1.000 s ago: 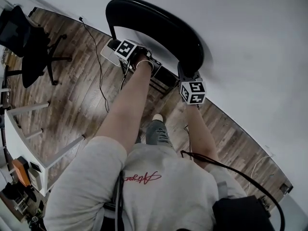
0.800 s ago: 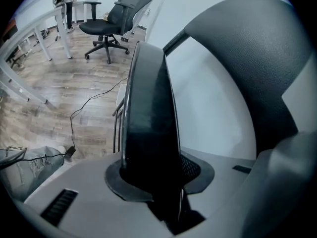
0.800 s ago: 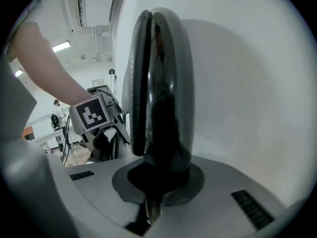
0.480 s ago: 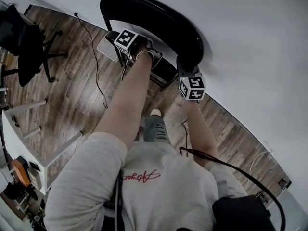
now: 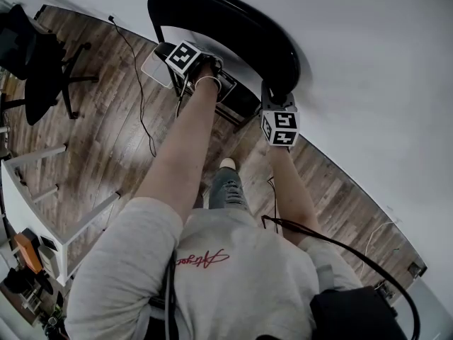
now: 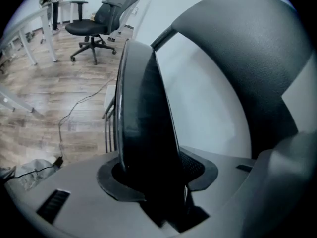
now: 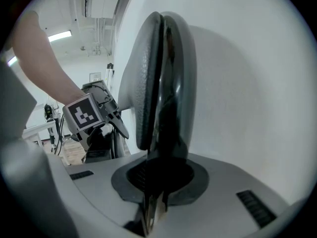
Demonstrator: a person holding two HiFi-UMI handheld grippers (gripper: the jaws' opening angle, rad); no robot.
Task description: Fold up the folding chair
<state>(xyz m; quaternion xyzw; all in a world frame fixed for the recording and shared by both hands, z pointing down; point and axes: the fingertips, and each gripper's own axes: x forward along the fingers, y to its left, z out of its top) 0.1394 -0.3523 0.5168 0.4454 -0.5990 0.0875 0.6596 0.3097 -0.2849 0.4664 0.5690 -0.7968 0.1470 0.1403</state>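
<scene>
The black folding chair stands against the white wall, its curved backrest [image 5: 233, 20] above the seat [image 5: 241, 98]. My left gripper [image 5: 221, 82] points down at the seat's front edge. In the left gripper view the seat [image 6: 141, 108] stands edge-on between the jaws of my left gripper [image 6: 158, 182]; they are opening and the pads look slack on it. The backrest [image 6: 247, 48] arcs overhead. My right gripper [image 5: 273, 94] sits at the backrest's right end. In the right gripper view my right gripper [image 7: 158, 182] is shut on the rim of the backrest [image 7: 163, 73].
A black office chair [image 5: 35, 55] stands at the far left on the wooden floor. Beside it are white table legs [image 5: 42, 190]. A cable [image 5: 141, 98] trails across the floor to a flat white box [image 5: 154, 68] by the chair. My shoe [image 5: 226, 165] is below the seat.
Both grippers stay on the chair. In the head view the left gripper's marker cube has drifted slightly up and left; the right one has barely moved.
</scene>
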